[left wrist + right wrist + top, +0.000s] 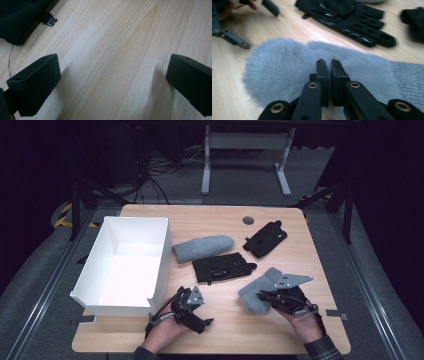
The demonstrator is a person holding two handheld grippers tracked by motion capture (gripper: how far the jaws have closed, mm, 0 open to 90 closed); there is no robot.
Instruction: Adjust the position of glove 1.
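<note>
Jaws of right gripper (327, 65) pinch grey mitten (287, 67), held low.

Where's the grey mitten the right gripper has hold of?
In the high view the held grey mitten lies front right on the table, pinched by the right gripper, just in front of the black fingerless glove.
</note>
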